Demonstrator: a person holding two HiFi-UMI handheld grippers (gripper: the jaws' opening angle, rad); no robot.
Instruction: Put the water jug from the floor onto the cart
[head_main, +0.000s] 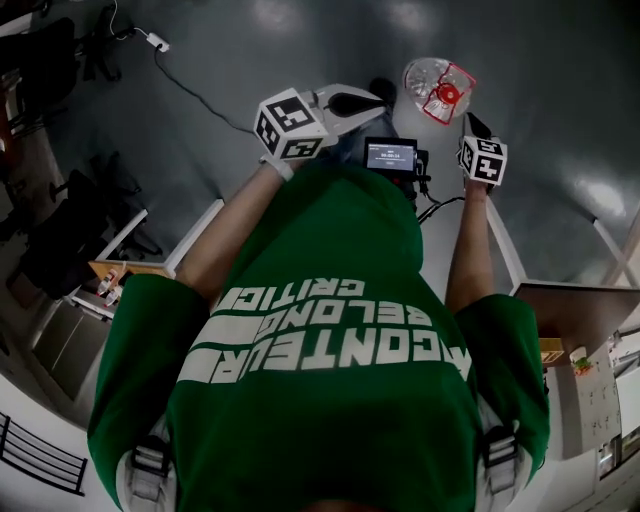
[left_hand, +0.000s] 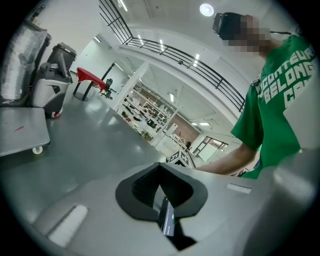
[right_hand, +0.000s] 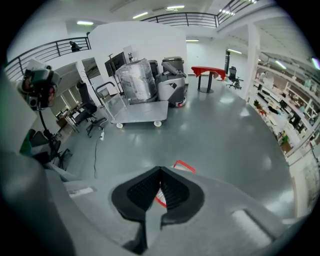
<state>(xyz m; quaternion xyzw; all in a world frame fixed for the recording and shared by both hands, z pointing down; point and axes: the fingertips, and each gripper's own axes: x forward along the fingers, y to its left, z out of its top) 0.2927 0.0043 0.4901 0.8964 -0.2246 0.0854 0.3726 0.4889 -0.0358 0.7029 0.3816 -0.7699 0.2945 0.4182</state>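
Observation:
The water jug (head_main: 437, 90), clear with a red cap and label, lies on the grey floor just ahead of the person. My right gripper (head_main: 472, 128) is shut and empty, pointing steeply down close above the jug. In the right gripper view the jug's red-edged label (right_hand: 183, 166) shows just past the shut jaws (right_hand: 160, 172). My left gripper (head_main: 372, 98) is held out left of the jug, and in its own view the jaws (left_hand: 160, 167) are shut on nothing. The flat grey cart (right_hand: 137, 112) stands far across the floor and also shows as a platform (left_hand: 22, 131) in the left gripper view.
A wrapped load (right_hand: 136, 80) and a floor-cleaning machine (right_hand: 172, 82) stand behind the cart, with a red table (right_hand: 209, 71) beyond. A cable (head_main: 190, 85) runs over the floor at the left. A small screen (head_main: 390, 155) hangs at the person's chest. Desks and chairs line both sides.

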